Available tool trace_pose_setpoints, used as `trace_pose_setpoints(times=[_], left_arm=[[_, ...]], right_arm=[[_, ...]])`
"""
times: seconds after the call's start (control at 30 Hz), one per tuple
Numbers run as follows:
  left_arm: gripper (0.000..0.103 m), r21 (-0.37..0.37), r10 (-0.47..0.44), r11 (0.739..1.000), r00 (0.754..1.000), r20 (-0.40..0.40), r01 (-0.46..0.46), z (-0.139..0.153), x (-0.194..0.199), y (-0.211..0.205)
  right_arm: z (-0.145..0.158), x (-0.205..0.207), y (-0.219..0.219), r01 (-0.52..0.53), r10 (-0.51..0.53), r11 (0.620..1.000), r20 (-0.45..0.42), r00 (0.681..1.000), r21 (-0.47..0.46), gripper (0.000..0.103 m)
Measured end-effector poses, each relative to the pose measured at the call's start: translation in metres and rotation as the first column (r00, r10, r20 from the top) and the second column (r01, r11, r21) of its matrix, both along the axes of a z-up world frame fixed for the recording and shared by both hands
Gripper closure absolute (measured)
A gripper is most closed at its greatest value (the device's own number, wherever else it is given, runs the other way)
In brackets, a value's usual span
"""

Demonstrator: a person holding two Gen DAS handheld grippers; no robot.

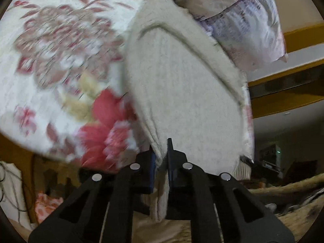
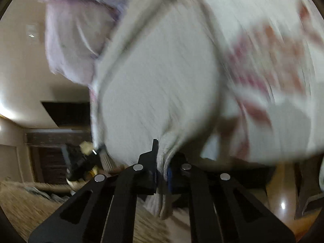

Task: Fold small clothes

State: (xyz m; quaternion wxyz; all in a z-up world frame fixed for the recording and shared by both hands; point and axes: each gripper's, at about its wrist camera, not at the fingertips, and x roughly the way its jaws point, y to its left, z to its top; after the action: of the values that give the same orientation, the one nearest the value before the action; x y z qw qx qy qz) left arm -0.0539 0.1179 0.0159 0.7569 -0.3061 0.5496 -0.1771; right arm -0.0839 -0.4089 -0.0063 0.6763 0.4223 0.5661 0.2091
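A cream knitted garment (image 1: 182,93) hangs stretched in front of a floral bedspread (image 1: 56,60). My left gripper (image 1: 162,158) is shut on one lower edge of it, cloth bunched between the jaws. In the right wrist view the same garment (image 2: 158,85) fills the middle, blurred by motion. My right gripper (image 2: 163,162) is shut on its other lower edge. The right gripper's tip (image 1: 249,161) shows at the garment's far corner in the left wrist view, and the left gripper's tip (image 2: 97,151) shows likewise in the right wrist view.
A pale lilac pillow (image 1: 247,28) lies behind the garment, also in the right wrist view (image 2: 77,36). A yellow wooden bed frame (image 1: 287,93) runs on the right. A woven mat (image 2: 30,204) lies below. Dark furniture (image 2: 54,151) stands by the wall.
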Motion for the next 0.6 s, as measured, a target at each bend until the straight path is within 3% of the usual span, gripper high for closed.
trace_pose_setpoints(times=[0.07, 0.17, 0.23, 0.27, 0.3, 0.33, 0.37, 0.4, 0.43, 0.5, 0.6], left_arm=[[0.094, -0.032, 0.006, 0.999, 0.998, 0.064, -0.004, 0.016, 0.023, 0.004], [0.095, -0.073, 0.051, 0.997, 0.979, 0.198, -0.037, 0.048, 0.088, 0.014], [0.093, -0.069, 0.112, 0.993, 0.95, 0.29, -0.096, 0.068, 0.146, 0.018], [0.085, -0.048, 0.126, 0.992, 0.944, 0.306, -0.117, 0.07, 0.169, 0.018], [0.075, -0.032, 0.133, 0.991, 0.944, 0.303, -0.129, 0.069, 0.19, 0.015], [0.053, -0.012, 0.141, 0.99, 0.953, 0.268, -0.144, 0.063, 0.213, 0.014], [0.038, 0.005, 0.148, 0.988, 0.962, 0.229, -0.154, 0.056, 0.225, 0.015], [0.036, 0.042, 0.155, 0.986, 0.973, 0.172, -0.164, 0.048, 0.237, 0.016], [0.036, 0.065, 0.152, 0.985, 0.979, 0.135, -0.162, 0.042, 0.24, 0.021], [0.033, 0.052, 0.149, 0.986, 0.983, 0.108, -0.155, 0.029, 0.236, 0.032], [0.03, 0.013, 0.149, 0.989, 0.988, 0.047, -0.149, 0.006, 0.234, 0.04]], right_arm=[[0.027, 0.033, -0.01, 0.082, -0.089, 0.995, 0.122, 0.989, 0.061, 0.096], [0.055, 0.091, -0.016, 0.158, -0.178, 0.983, 0.249, 0.952, 0.098, 0.096], [0.065, 0.141, -0.02, 0.253, -0.27, 0.963, 0.283, 0.92, 0.096, 0.096], [0.065, 0.163, -0.02, 0.306, -0.318, 0.948, 0.275, 0.908, 0.087, 0.093], [0.058, 0.189, -0.02, 0.359, -0.362, 0.931, 0.247, 0.899, 0.062, 0.085], [0.051, 0.207, -0.02, 0.388, -0.381, 0.922, 0.216, 0.899, 0.01, 0.056], [0.045, 0.217, -0.02, 0.408, -0.394, 0.912, 0.191, 0.899, -0.038, 0.033], [0.039, 0.223, -0.019, 0.446, -0.43, 0.891, 0.16, 0.889, -0.087, 0.033], [0.037, 0.222, -0.018, 0.454, -0.44, 0.888, 0.151, 0.885, -0.072, 0.033], [0.034, 0.209, -0.018, 0.451, -0.439, 0.891, 0.158, 0.884, -0.05, 0.028], [0.029, 0.191, -0.022, 0.435, -0.414, 0.893, 0.166, 0.895, -0.12, 0.025]])
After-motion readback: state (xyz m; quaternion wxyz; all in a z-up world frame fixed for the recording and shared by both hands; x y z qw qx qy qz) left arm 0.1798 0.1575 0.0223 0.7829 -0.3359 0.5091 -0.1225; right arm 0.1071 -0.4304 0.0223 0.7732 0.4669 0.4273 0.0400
